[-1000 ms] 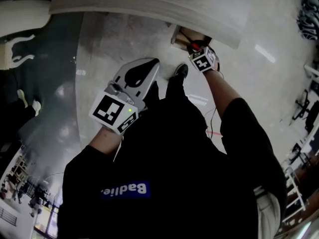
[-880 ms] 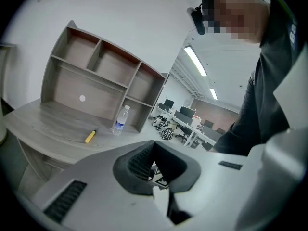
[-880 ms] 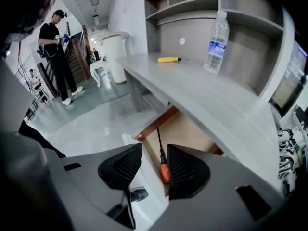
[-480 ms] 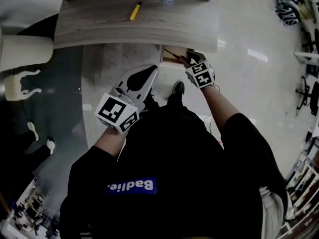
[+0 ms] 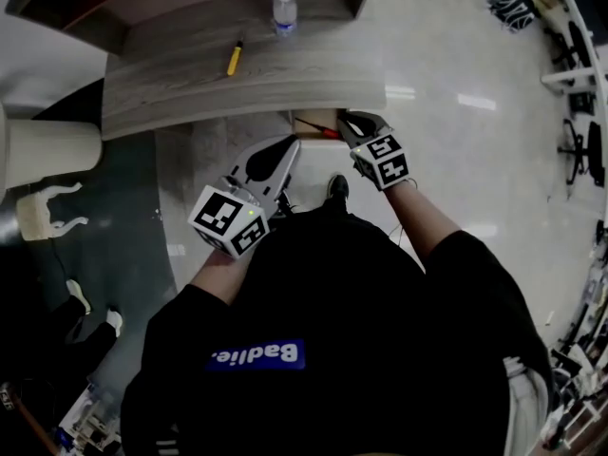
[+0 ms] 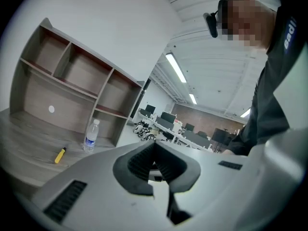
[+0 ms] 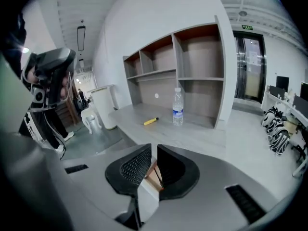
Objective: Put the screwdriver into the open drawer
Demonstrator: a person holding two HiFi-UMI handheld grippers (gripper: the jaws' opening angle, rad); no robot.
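1. Right claw (image 7: 154, 163): hangs above the open drawer (image 5: 300, 122), tilted downward. Jaws closing, with a narrow slit left between the pads and nothing pinched there.
2. Screwdriver (image 5: 319, 128): lies inside the drawer on its wooden bottom, a thin dark shaft with red at one end, free of both claws. Shows through the slit in the right gripper view, below the pads and not touching them.
3. Drawer: juts out from under the front edge of the counter (image 5: 190, 93), just ahead of the person's shoe (image 5: 337, 188) on the pale floor.
4. Left claw (image 6: 155, 150): clenched, pad tips meeting, nothing between them. Held near level to the left of the drawer and apart from it.
5. On the counter: a small yellow object (image 5: 234, 58) lying flat and an upright water bottle (image 5: 283, 12) near it, both well apart from the drawer.
6. Behind the bottle: open shelving (image 7: 192, 66) standing at the back of the counter.
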